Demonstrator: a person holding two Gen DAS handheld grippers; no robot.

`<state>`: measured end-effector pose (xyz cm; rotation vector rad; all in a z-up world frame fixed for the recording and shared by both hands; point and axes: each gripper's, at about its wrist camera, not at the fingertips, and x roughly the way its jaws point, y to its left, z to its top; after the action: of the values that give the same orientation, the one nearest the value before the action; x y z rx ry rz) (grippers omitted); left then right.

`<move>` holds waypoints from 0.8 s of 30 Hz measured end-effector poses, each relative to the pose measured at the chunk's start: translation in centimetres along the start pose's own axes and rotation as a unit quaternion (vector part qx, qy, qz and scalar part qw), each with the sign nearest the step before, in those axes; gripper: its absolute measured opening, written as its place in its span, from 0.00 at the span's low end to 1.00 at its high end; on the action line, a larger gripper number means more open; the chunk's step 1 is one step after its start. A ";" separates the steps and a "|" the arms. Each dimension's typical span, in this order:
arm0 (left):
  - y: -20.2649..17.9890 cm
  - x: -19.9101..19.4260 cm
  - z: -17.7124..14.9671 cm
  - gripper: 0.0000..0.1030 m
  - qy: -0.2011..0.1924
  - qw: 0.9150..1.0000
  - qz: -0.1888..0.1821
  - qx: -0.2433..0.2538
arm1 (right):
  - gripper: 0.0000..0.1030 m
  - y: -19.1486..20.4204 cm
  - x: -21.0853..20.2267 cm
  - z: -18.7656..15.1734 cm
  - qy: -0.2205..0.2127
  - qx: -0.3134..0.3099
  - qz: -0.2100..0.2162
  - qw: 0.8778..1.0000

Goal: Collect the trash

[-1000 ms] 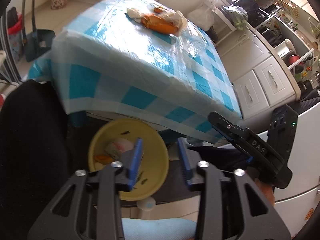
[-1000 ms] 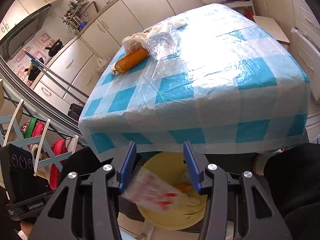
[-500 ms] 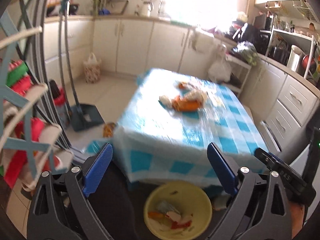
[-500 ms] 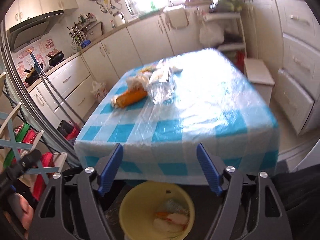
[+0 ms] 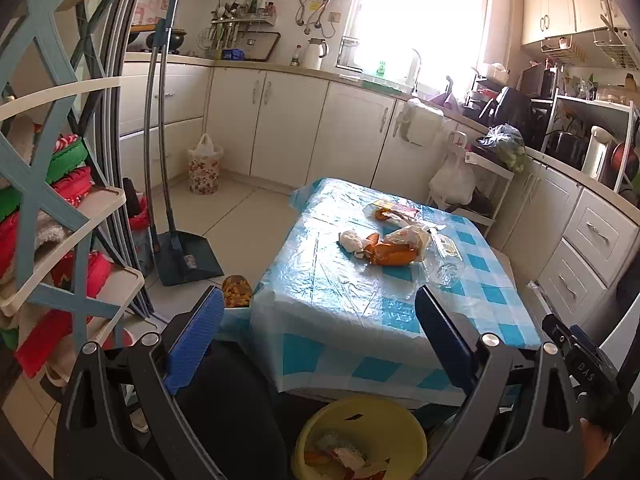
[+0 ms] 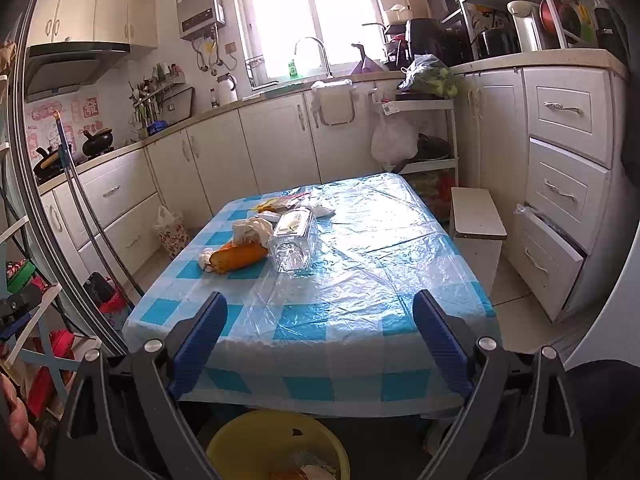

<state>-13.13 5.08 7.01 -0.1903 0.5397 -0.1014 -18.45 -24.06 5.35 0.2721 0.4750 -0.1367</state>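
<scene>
Hovering at the near edge of the blue-and-white checked plastic-covered table (image 6: 360, 280), the left gripper (image 5: 316, 340) and right gripper (image 6: 320, 340) both have their jaws wide apart and empty. Remaining trash lies at the table's far-left part: a clear plastic bottle (image 6: 296, 240), an orange elongated wrapper (image 6: 240, 258) and crumpled white tissue (image 6: 252, 228). The bottle's long axis runs away from the jaws, base nearest. Neither gripper appears clearly nearer. The round yellow plastic bin (image 6: 276, 444) stands under the near table edge.
</scene>
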 end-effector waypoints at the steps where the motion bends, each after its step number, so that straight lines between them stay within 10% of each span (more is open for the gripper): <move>1: 0.0 0.1 0.0 0.91 0.002 1.000 0.002 0.001 | 0.87 0.0 0.0 0.0 -0.001 0.000 0.000 1.000; 24: -0.1 -0.1 0.0 0.93 0.005 1.000 0.023 0.021 | 0.88 0.8 -0.6 -0.2 -0.006 -0.007 0.001 1.000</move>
<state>-13.20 4.96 7.03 -0.1375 0.5508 -0.0692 -18.93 -23.18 5.68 0.2582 0.4641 -0.1324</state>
